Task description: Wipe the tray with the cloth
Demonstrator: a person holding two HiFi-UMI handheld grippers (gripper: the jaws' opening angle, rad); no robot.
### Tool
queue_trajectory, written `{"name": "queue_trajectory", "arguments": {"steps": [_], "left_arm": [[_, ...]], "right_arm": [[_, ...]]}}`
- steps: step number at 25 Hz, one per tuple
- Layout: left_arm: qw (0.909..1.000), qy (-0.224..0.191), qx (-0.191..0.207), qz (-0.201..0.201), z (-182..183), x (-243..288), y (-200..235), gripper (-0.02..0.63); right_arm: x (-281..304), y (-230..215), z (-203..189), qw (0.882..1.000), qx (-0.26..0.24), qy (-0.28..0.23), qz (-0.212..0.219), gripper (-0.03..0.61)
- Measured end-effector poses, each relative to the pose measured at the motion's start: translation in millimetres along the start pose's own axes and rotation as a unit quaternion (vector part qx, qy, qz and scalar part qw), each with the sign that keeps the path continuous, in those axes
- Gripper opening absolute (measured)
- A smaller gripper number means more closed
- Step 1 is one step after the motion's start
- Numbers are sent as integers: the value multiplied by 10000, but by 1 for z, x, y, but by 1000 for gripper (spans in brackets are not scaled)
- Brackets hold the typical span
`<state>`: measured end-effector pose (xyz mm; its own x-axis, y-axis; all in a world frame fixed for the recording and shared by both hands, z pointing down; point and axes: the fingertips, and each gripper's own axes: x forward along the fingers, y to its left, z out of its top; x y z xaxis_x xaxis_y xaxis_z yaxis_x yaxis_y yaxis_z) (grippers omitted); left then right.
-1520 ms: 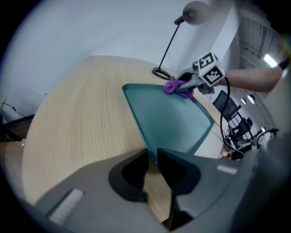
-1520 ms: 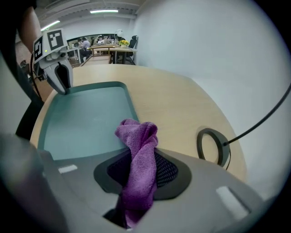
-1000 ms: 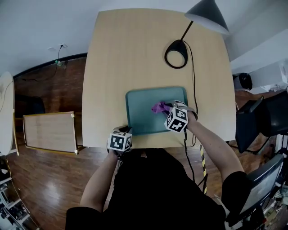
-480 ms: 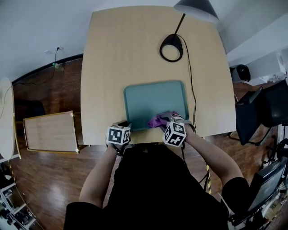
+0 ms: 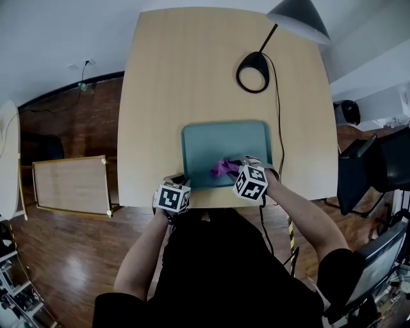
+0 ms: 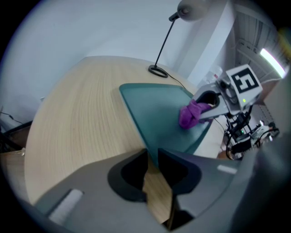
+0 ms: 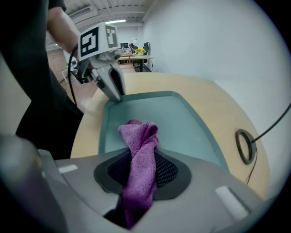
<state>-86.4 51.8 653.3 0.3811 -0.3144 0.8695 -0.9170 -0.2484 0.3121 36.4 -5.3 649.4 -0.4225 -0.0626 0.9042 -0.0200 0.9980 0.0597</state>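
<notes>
A teal tray (image 5: 218,141) lies on the pale wooden table near its front edge. A purple cloth (image 5: 221,168) hangs bunched from my right gripper (image 5: 232,169), which is shut on it, and rests on the tray's floor near the front rim. In the right gripper view the cloth (image 7: 138,136) fills the gap between the pads over the tray (image 7: 154,109). My left gripper (image 5: 181,182) pinches the tray's near-left corner. In the left gripper view that corner (image 6: 150,136) runs into the narrow gap of the left gripper (image 6: 153,155).
A black desk lamp stands behind the tray, with its ring base (image 5: 252,64) at the back right and its shade (image 5: 300,18) overhanging. Its cable (image 5: 278,128) runs down the table's right side, close to the tray. The table's front edge (image 5: 211,206) is right below the grippers.
The right gripper has dragged the cloth from the tray's middle right toward the near rim. The left gripper has stayed at the tray's corner.
</notes>
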Motion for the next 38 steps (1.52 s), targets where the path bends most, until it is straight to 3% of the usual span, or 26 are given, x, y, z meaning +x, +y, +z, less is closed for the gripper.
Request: {"name": "queue_trajectory", "arguments": {"steps": [8, 12, 17, 30, 38], "left_arm": [[9999, -40, 84, -49, 5, -1, -9, 98], [9999, -92, 40, 21, 4, 0, -2, 97], [10000, -50, 7, -46, 5, -2, -3, 97], [10000, -72, -43, -5, 3, 5, 1, 97], [9998, -150, -52, -125, 2, 11, 0, 97]], "right_arm": [[17, -124, 36, 9977, 71, 132, -655, 104], [22, -142, 45, 9970, 255, 163, -717, 104], [21, -112, 46, 9978, 321, 94, -573, 104], [9, 35, 33, 9995, 79, -24, 295, 104], [13, 52, 35, 9987, 32, 27, 501, 103]]}}
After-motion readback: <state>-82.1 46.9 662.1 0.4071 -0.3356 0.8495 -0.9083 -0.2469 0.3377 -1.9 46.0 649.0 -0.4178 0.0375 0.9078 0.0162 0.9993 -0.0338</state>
